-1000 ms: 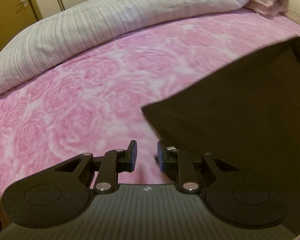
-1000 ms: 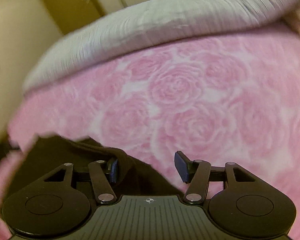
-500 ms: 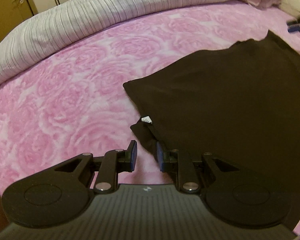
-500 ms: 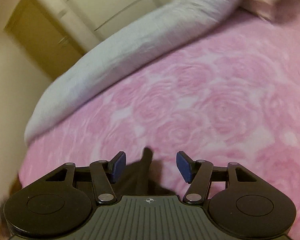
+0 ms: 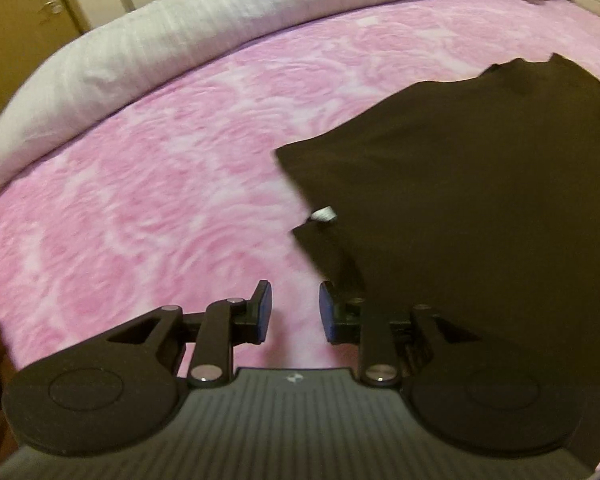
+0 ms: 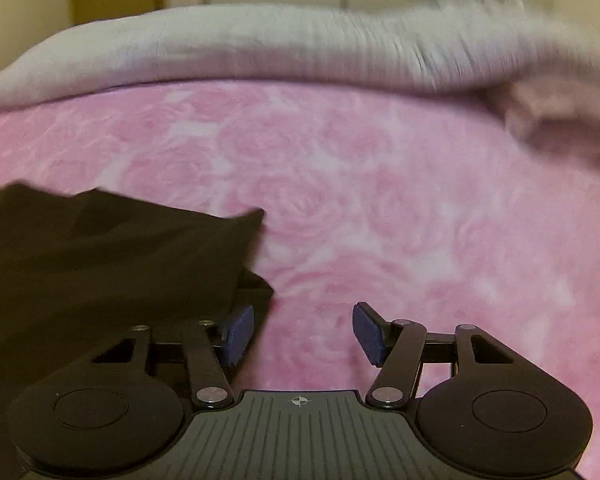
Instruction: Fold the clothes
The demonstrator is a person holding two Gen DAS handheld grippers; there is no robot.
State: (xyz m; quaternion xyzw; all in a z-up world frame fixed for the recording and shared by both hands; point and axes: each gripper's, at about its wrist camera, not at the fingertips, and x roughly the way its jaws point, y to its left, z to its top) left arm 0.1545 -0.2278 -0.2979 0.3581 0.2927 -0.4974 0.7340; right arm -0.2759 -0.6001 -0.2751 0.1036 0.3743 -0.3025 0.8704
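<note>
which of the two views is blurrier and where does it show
Right wrist view is blurrier: the grey duvet and pink bundle smear sideways. Left wrist view is milder, softening the rose blanket; the dark garment shows almost no detail. Both bend the bed's far edge.

Two low wrist views angled down, sharing pink blanket (image 5: 148, 184) and dark garment (image 6: 100, 256).

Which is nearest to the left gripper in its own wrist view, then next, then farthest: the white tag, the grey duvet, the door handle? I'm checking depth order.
1. White tag: on the dark garment, just ahead and right of the left gripper.
2. Grey duvet: across the bed's far side.
3. Door handle: top left, beyond the bed.
</note>
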